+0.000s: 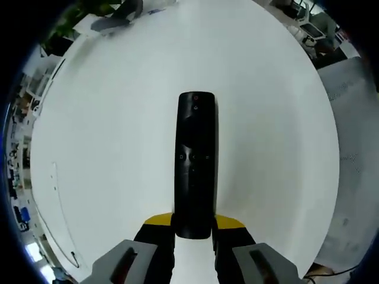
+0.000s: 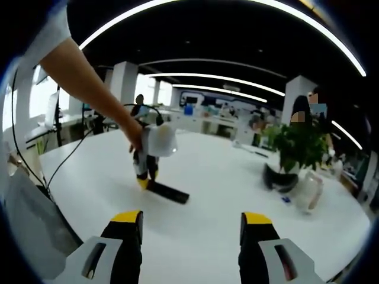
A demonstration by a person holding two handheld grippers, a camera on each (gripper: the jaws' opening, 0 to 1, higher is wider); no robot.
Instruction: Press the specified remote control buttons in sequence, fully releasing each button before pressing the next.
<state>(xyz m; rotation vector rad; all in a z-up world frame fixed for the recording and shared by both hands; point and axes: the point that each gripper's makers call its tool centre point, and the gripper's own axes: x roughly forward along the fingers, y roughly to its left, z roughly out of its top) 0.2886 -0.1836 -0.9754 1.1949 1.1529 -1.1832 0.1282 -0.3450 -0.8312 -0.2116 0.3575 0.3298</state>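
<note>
A long black remote control (image 1: 196,163) lies on the white table (image 1: 106,154), its near end held between the yellow-tipped jaws of my left gripper (image 1: 194,223), which is shut on it. A small red button sits near its far end. In the right gripper view the same remote (image 2: 168,192) lies on the table with the left gripper (image 2: 144,177) clamped on its end, a person's arm above it. My right gripper (image 2: 192,228) hovers well short of the remote, its jaws wide apart and empty.
A potted plant (image 2: 295,151) and a clear plastic container (image 2: 308,192) stand at the table's right side. A thin cable (image 1: 56,207) runs along the table's left edge. Grey objects (image 1: 118,18) lie at the far edge. People and desks fill the office behind.
</note>
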